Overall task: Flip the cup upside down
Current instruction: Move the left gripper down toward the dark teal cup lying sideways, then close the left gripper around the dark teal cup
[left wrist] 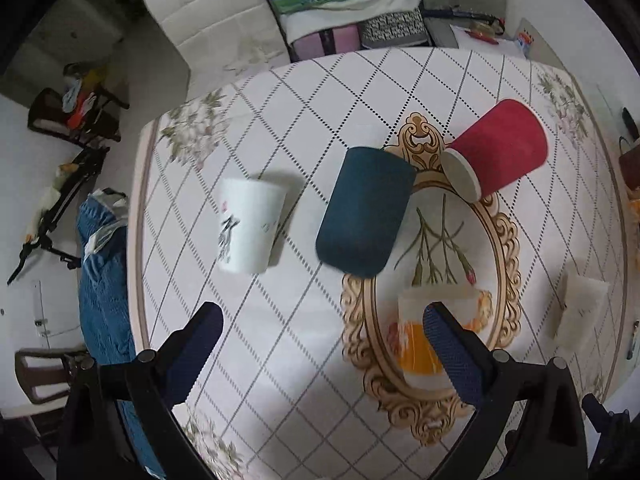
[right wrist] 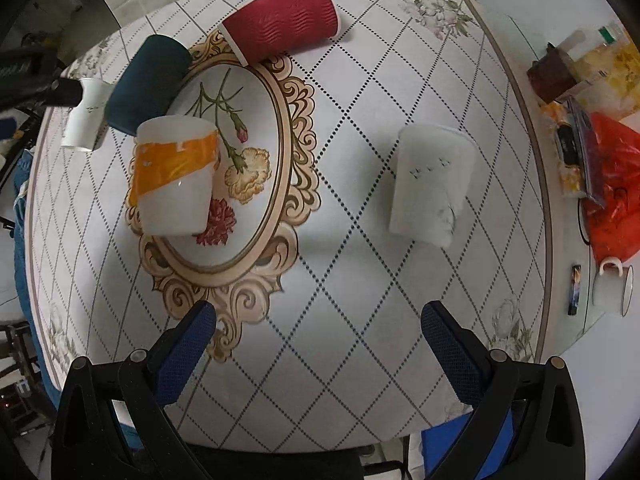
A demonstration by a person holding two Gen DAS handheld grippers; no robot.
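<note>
1. Five cups sit on the patterned tablecloth, and only the red ribbed cup, at the upper centre of the right wrist view, lies on its side with its white base showing. It is probably the cup to flip, though the task does not say which.
2. Both grippers hang above the table with fingers spread wide and nothing between them: the left gripper at the bottom of its view, the right gripper likewise.
3. Lying sideways, the red cup could roll when a finger nudges it, since nothing blocks it.
4. Close beside it stands the dark teal cup; a wide approach could knock that over.
5. Nearer the lens, the orange-banded cup and the white cup with birds stand in the reach path and could be clipped.
6. Squeezing the thin paper wall too hard could crush it.
</note>
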